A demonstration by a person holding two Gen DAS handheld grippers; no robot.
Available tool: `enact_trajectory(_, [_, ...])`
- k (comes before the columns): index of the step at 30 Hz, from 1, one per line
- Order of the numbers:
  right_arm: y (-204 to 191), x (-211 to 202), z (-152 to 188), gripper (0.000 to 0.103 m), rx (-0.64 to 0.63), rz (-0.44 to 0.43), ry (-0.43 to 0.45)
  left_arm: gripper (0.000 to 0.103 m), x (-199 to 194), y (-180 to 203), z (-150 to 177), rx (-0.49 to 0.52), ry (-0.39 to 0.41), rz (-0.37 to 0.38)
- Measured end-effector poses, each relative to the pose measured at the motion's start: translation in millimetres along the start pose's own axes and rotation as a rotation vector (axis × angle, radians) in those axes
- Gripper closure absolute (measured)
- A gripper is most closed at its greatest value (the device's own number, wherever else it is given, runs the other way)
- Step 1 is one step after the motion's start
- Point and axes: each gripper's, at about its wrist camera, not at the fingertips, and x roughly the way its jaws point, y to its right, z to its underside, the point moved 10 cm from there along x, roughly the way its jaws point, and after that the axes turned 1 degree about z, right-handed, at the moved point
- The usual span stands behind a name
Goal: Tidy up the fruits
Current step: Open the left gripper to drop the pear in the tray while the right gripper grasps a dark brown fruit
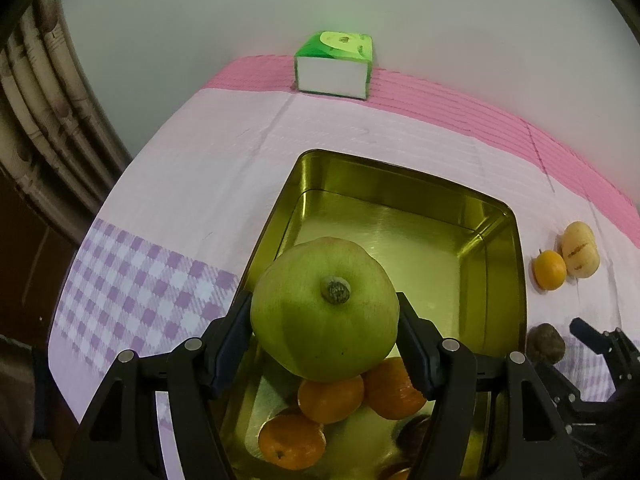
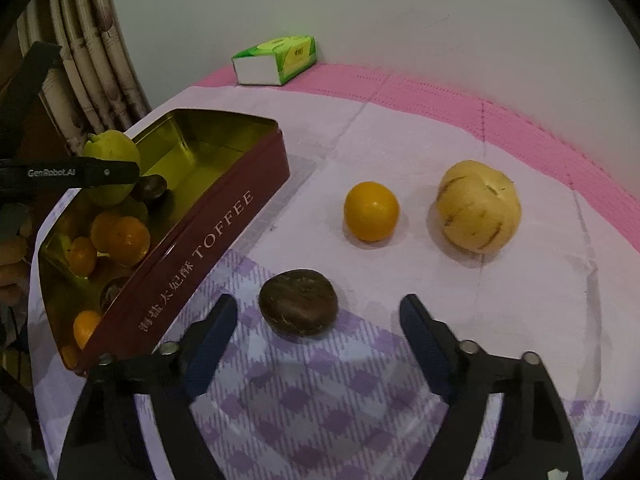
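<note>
My left gripper (image 1: 323, 300) is shut on a large green fruit (image 1: 324, 308) and holds it over the near end of a gold-lined toffee tin (image 1: 400, 168). Below it, several oranges (image 1: 332, 398) lie in the tin. In the right wrist view my right gripper (image 2: 318, 300) is open low over the cloth. A dark brown fruit (image 2: 298, 302) lies between its fingertips, closer to the left finger (image 2: 216, 324), and the pads do not touch it. Beyond it sit a small orange (image 2: 371, 211) and a pale yellow striped fruit (image 2: 478, 207). The red tin (image 2: 208, 248) stands to the left.
A green tissue pack (image 2: 276, 60) rests at the table's far edge against the wall. Curtain folds (image 2: 88, 60) hang at the left. The pink and purple checked cloth (image 2: 320, 400) covers the table. The far half of the tin holds no fruit.
</note>
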Motion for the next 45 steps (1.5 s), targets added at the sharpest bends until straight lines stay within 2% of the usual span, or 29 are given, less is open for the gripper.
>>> enact_trajectory(8, [-2,8,1,0.043,0.001,-0.008,-0.015,0.035,2,-5,0,-0.023,-0.012,0.009])
enact_trajectory(18, [-8,16,2,0.051,-0.009,-0.014,-0.022,0.035,2,-5,1,-0.031,-0.016,0.01])
enact_trajectory(26, [-10,16,1,0.061,-0.016,-0.013,-0.017,0.035,2,-6,1,-0.035,-0.017,0.012])
enact_trajectory(34, [-11,15,1,0.062,-0.009,-0.021,-0.016,0.033,0,-8,2,-0.037,-0.032,0.008])
enact_trajectory(39, [-12,9,-2,0.062,-0.009,-0.022,-0.004,0.025,-5,-6,2,-0.044,-0.024,0.02])
enact_trajectory(45, [-17,0,-10,0.062,-0.015,-0.029,0.017,0.025,-11,-7,1,-0.043,-0.01,0.009])
